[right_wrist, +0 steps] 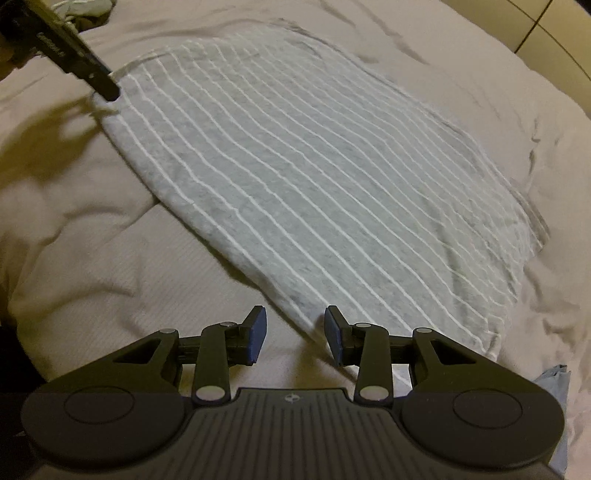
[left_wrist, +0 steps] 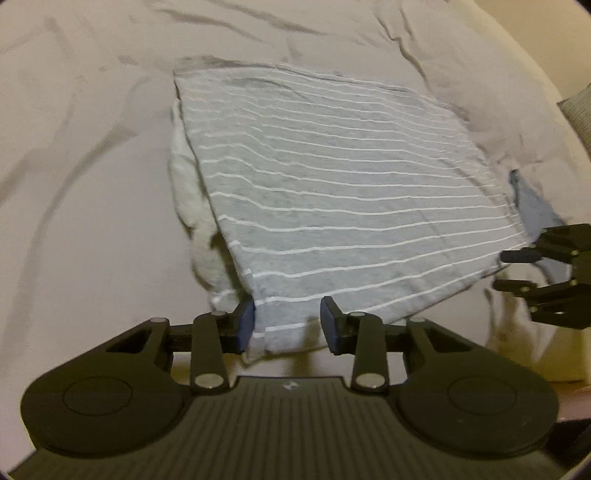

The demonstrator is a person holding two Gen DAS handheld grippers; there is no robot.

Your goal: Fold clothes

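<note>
A grey striped garment [left_wrist: 332, 192] lies on a bed sheet [left_wrist: 92, 184]. The left gripper [left_wrist: 288, 325] and right gripper [right_wrist: 295, 332] both gape wide, each straddling a near corner. They look poised to pinch those corners for a fold.

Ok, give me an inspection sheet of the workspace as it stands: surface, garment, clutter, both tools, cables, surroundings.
Surface: wrinkled beige bedsheet, soft and uneven.
Job's things: grey striped garment lying spread fairly flat, near edge lifted slightly in the left wrist view.
Clutter: white cloth bunched under the garment's left side; blue fabric at its right corner.
Left tool: open, garment's near corner between the pads, not clamped.
Right tool: open, straddling another corner of the garment's edge.
Cables: nothing seen.
Surroundings: pale wall or panel beyond the bed; dim light.
</note>
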